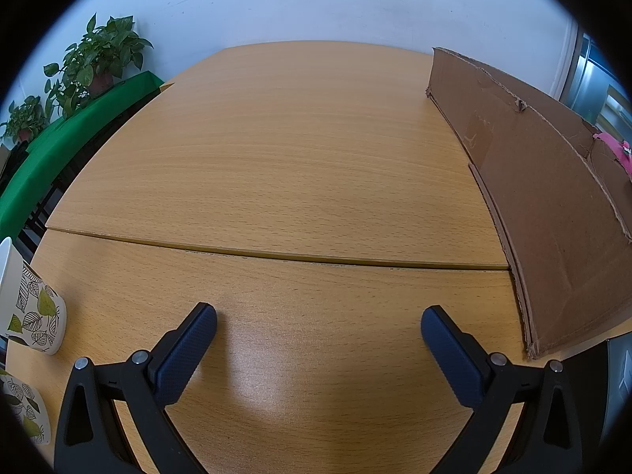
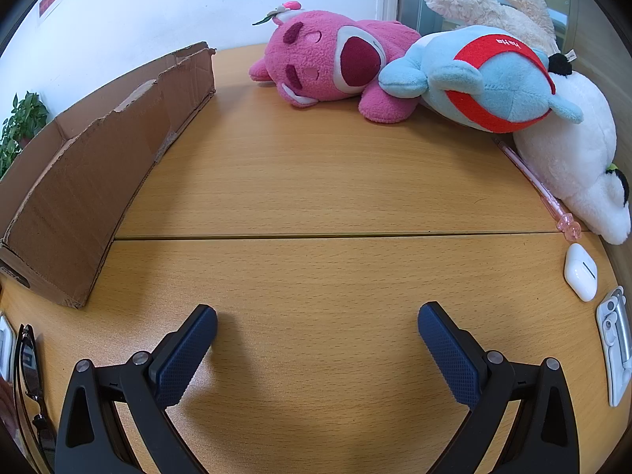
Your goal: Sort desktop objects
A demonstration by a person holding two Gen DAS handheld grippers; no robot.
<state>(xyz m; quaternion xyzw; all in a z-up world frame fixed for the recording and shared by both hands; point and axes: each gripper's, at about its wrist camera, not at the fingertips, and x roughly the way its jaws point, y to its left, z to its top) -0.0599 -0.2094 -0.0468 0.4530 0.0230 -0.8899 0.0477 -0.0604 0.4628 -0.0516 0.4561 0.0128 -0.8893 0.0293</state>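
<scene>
The left hand-held gripper point(image 1: 318, 322) hangs just above the wooden desk point(image 1: 276, 158) with its blue-padded fingers spread wide and nothing between them. To its right a torn cardboard box point(image 1: 545, 213) stands on the desk, its long brown wall running away from the camera. At the left edge two leaf-patterned paper cups point(image 1: 33, 312) lie tipped on their sides, one nearer than the other. Potted green plants point(image 1: 98, 59) sit on a green-covered surface against the white wall beyond.

The right hand-held gripper point(image 2: 317, 320) is likewise spread wide and holds nothing, over a bare stretch of desk point(image 2: 316, 181). The same cardboard box point(image 2: 87, 181) stands to its left. At the far side a pink plush bear point(image 2: 331, 67) lies on its side, touching a light blue plush with a red band point(image 2: 489, 83), which leans on a white plush point(image 2: 576, 166); a cream plush point(image 2: 486, 4) shows behind them. A pink pen point(image 2: 537, 181) lies along the white plush, and just beside its near end sits a white earbud case point(image 2: 580, 272). A white clip-like item point(image 2: 616, 343) lies at the right edge, and dark sunglasses point(image 2: 31, 379) at the left edge
</scene>
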